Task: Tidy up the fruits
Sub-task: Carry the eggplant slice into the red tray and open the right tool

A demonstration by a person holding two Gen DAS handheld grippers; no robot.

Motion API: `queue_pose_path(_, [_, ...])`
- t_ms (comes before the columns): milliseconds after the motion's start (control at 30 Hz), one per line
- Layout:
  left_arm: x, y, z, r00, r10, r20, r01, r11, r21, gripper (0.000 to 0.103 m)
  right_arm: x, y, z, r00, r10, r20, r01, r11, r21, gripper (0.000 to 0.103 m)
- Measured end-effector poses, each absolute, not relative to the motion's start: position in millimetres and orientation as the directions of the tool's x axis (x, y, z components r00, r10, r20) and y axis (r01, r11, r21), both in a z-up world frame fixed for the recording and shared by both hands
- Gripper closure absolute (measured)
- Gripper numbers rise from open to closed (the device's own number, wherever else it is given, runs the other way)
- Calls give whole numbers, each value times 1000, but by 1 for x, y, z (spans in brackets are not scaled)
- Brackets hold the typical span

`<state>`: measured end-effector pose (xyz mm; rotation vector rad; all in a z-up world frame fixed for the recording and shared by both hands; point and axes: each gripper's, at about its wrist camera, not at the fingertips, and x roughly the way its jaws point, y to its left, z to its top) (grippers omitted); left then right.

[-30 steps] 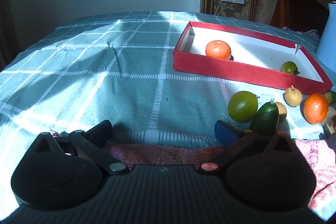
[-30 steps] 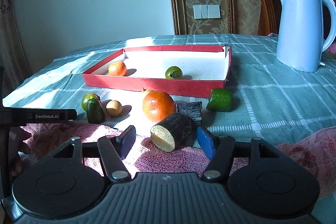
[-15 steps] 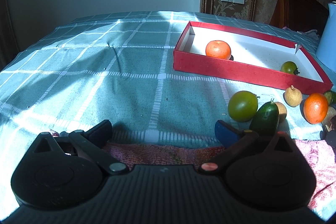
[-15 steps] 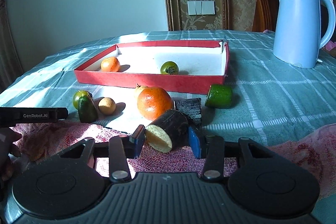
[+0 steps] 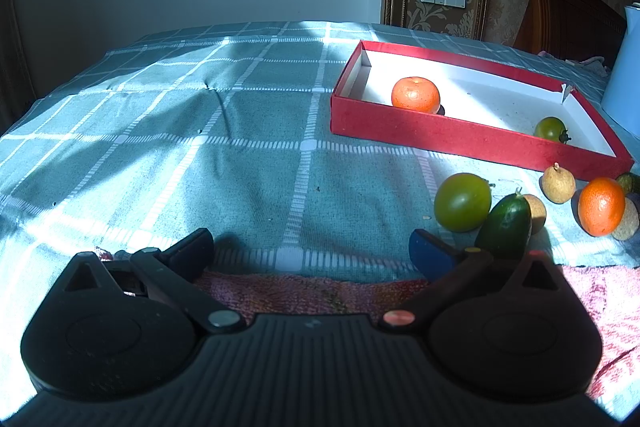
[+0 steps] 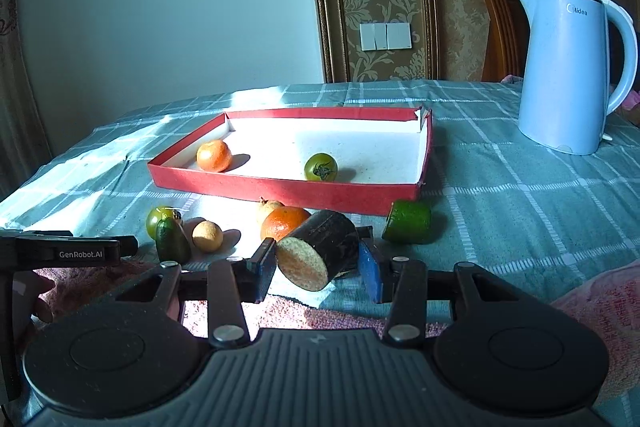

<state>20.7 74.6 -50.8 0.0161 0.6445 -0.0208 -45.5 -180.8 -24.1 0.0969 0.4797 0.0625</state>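
Observation:
My right gripper (image 6: 316, 271) is shut on a dark cut eggplant piece (image 6: 320, 253) and holds it just above the cloth. A red box (image 6: 288, 189) holds an orange (image 6: 214, 155) and a green tomato (image 6: 320, 167). In front of it lie another orange (image 6: 286, 221), a green tomato (image 6: 160, 219), a small cucumber (image 6: 172, 241), a tan round fruit (image 6: 207, 235) and a green cut piece (image 6: 408, 221). My left gripper (image 5: 310, 249) is open and empty, left of the green tomato (image 5: 462, 201) and the cucumber (image 5: 506, 225). The box (image 5: 440, 131) lies ahead to its right.
A light blue electric kettle (image 6: 568, 75) stands at the back right on the checked green tablecloth (image 5: 200, 155). A pink towel (image 6: 592, 311) lies along the near edge. A wooden chair (image 5: 560, 15) stands behind the table.
My right gripper has closed on the eggplant piece and lifted it slightly, rising with it. The left gripper has not moved.

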Motion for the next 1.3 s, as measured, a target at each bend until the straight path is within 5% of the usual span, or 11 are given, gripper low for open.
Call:
queue_pose_path(300, [21, 75, -51, 799, -14, -601, 24, 1000, 9, 0, 10, -192, -10, 918, -4, -396, 19, 999, 35, 59])
queue_pose_path(833, [21, 75, -51, 799, -14, -601, 24, 1000, 8, 0, 111, -213, -35, 837, -35, -545, 68, 997, 41, 59])
queue_pose_path(1300, [21, 75, -51, 799, -15, -601, 24, 1000, 8, 0, 121, -208, -44, 810, -54, -584, 71, 997, 6, 59])
